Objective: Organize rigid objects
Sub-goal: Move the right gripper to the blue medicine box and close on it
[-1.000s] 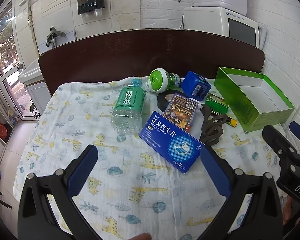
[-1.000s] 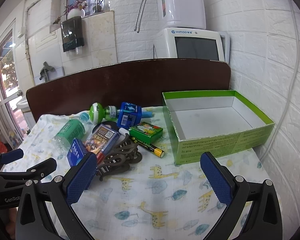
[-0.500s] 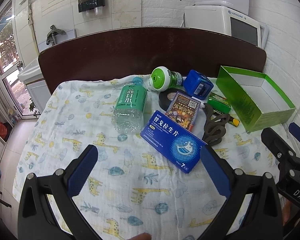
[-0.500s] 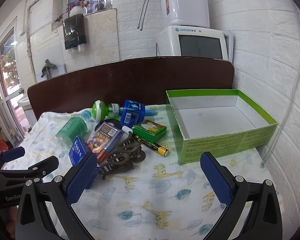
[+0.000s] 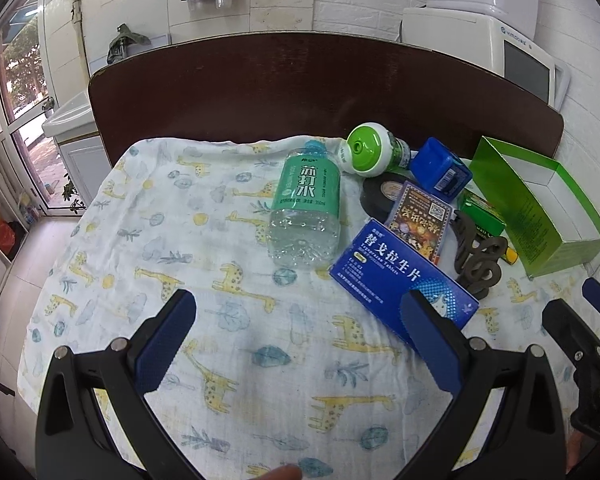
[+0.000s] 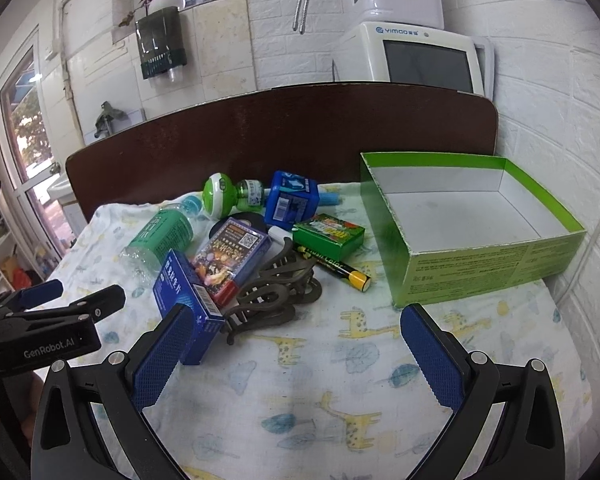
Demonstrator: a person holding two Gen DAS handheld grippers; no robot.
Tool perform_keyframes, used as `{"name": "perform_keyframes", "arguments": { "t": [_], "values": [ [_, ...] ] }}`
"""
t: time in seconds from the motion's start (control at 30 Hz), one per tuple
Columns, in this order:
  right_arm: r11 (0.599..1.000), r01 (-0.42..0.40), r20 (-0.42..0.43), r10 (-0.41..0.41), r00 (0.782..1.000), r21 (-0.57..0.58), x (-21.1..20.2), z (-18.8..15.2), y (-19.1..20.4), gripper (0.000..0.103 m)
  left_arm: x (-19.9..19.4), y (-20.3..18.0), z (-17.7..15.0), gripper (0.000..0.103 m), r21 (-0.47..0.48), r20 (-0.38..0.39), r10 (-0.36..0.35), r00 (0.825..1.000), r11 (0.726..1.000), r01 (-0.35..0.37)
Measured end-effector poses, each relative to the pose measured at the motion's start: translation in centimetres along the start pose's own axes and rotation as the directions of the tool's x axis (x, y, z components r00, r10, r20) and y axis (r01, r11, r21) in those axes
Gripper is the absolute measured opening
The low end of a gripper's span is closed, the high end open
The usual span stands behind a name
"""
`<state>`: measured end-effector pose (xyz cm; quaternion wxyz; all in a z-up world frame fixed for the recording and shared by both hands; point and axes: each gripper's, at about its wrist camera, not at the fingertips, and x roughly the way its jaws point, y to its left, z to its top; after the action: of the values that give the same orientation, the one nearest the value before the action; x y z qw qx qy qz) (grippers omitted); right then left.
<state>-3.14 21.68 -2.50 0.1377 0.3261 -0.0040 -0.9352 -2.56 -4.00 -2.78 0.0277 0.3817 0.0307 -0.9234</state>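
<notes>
A pile of objects lies on a giraffe-print cloth (image 5: pixel 188 240): a green-label water bottle (image 5: pixel 306 208), a blue medicine box (image 5: pixel 400 280), a card pack (image 5: pixel 420 220), a brown hair claw (image 6: pixel 276 296), a battery (image 6: pixel 340 270), a small green box (image 6: pixel 328 236), a blue cube (image 6: pixel 292 200), a green-capped bottle (image 6: pixel 224 194) and black tape (image 5: pixel 380 196). An empty green box (image 6: pixel 472 220) stands at the right. My left gripper (image 5: pixel 296 340) is open above the cloth, near the medicine box. My right gripper (image 6: pixel 300 352) is open, in front of the hair claw.
A dark wooden board (image 6: pixel 284 136) rises behind the table. A white brick wall (image 6: pixel 560 100) runs along the right, with a white appliance (image 6: pixel 420 60) behind. The table edge drops off at the left toward a glass door (image 5: pixel 16 92).
Both grippers moved forward toward the pile. The left one swung left and closer, so the medicine box now lies by its right finger. Nothing was grasped.
</notes>
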Motion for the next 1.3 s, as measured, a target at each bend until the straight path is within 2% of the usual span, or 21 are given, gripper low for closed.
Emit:
{"name": "perform_keyframes", "arguments": {
  "t": [0.1,0.13,0.17,0.23,0.27,0.37,0.6,0.63,0.67,0.77,0.87,0.93,1.0,1.03,1.2,1.3],
  "values": [
    [0.997,-0.076,-0.024,0.076,0.997,-0.003,0.6,-0.1,0.9,0.102,0.7,0.4,0.2,0.102,0.016,-0.012,-0.012,1.000,1.000,0.013],
    [0.995,-0.100,-0.036,0.100,0.994,-0.006,0.9,-0.1,1.2,0.093,1.0,0.5,0.1,0.102,0.022,-0.016,-0.013,1.000,1.000,0.013],
    [0.992,-0.125,-0.060,0.125,0.990,-0.011,1.4,-0.2,1.6,0.077,1.3,0.7,0.1,0.102,0.024,-0.022,-0.012,1.000,1.000,0.012],
    [0.986,-0.169,-0.120,0.166,0.979,-0.011,2.6,-0.5,2.4,0.061,1.8,1.2,0.1,0.102,0.019,-0.033,-0.012,0.999,1.000,0.012],
    [0.981,-0.193,-0.152,0.191,0.970,0.001,3.3,-0.7,2.7,0.058,1.9,1.4,0.0,0.102,0.013,-0.038,-0.015,0.999,1.000,0.015],
    [0.971,-0.234,-0.210,0.237,0.949,0.040,5.0,-1.1,3.4,0.058,2.2,2.0,-0.1,0.102,0.007,-0.046,-0.023,0.999,1.000,0.023],
    [0.963,-0.254,-0.271,0.269,0.924,0.088,7.4,-1.2,4.4,0.058,2.8,2.7,0.0,0.102,0.009,-0.051,-0.029,0.998,1.000,0.029],
    [0.963,-0.255,-0.277,0.271,0.922,0.090,7.6,-1.2,4.4,0.050,2.9,2.6,0.1,0.102,0.014,-0.050,-0.035,0.998,0.999,0.036],
    [0.963,-0.255,-0.283,0.270,0.920,0.091,7.8,-1.2,4.3,0.035,2.9,2.5,0.1,0.102,0.022,-0.047,-0.043,0.998,0.999,0.044],
    [0.960,-0.265,-0.291,0.281,0.914,0.094,7.8,-1.0,3.7,0.026,2.9,1.8,0.3,0.102,0.066,-0.042,-0.100,0.994,0.993,0.103],
    [0.965,-0.257,-0.294,0.262,0.919,0.058,7.3,-0.9,3.0,0.026,2.6,0.6,0.6,0.102,0.129,-0.060,-0.221,0.973,0.965,0.227],
    [0.962,-0.266,-0.317,0.273,0.908,0.066,7.2,-0.8,2.0,0.026,2.3,-0.4,0.8,0.102,0.164,-0.069,-0.295,0.953,0.939,0.303],
    [0.956,-0.278,-0.343,0.292,0.893,0.089,7.1,-0.9,0.6,0.026,2.2,-1.4,0.8,0.102,0.207,-0.074,-0.343,0.937,0.913,0.350],
    [0.957,-0.275,-0.347,0.289,0.892,0.090,7.0,-1.0,-0.1,0.026,2.2,-2.0,0.9,0.102,0.228,-0.078,-0.362,0.929,0.900,0.371],
    [0.971,-0.238,-0.340,0.218,0.915,-0.016,5.4,-1.4,-1.9,0.027,3.8,-4.9,1.3,0.102,0.289,-0.143,-0.438,0.888,0.839,0.460],
    [0.986,-0.167,-0.313,0.158,0.937,-0.004,4.6,-1.3,-3.3,0.027,4.9,-6.7,1.3,0.102,0.330,-0.175,-0.442,0.880,0.816,0.475]
  ]
}}
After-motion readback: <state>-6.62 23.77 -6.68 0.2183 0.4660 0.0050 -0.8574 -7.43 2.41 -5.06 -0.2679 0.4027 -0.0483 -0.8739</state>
